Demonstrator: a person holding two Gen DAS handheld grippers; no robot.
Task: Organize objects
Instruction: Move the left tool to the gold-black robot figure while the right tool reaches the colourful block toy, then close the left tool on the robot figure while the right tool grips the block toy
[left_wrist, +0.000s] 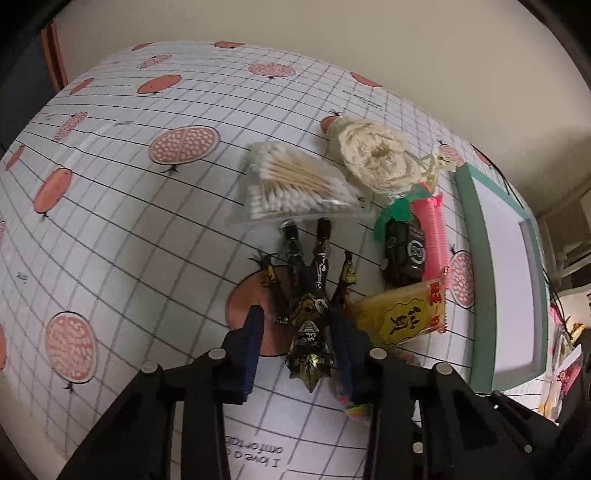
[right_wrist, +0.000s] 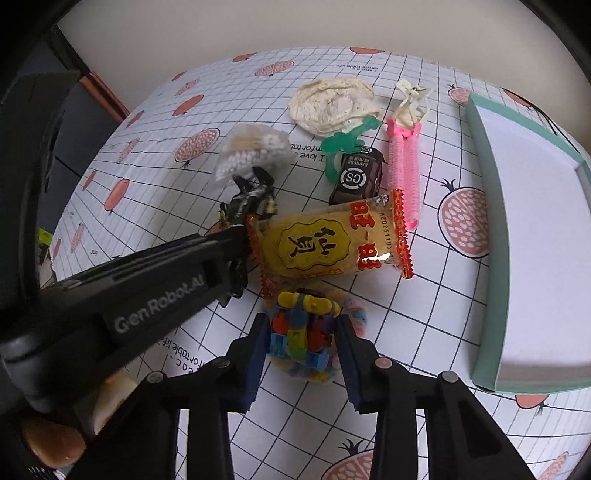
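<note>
Your left gripper (left_wrist: 297, 341) straddles the black figure (left_wrist: 308, 295) at lower centre, jaws apart; your right gripper (right_wrist: 301, 345) brackets the block toy (right_wrist: 301, 328), not pinching.

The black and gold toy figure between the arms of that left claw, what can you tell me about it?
The toy figure is glossy black plastic with gold markings and a pointed, horned gold head. It lies flat on the grid-patterned tablecloth, head toward the left claw, legs stretched away with feet reaching the bag of cotton swabs. Its arms are spread. The claw's blue-padded fingers flank its torso and head, open, not clearly pressing. A yellow snack packet lies right beside it.
</note>
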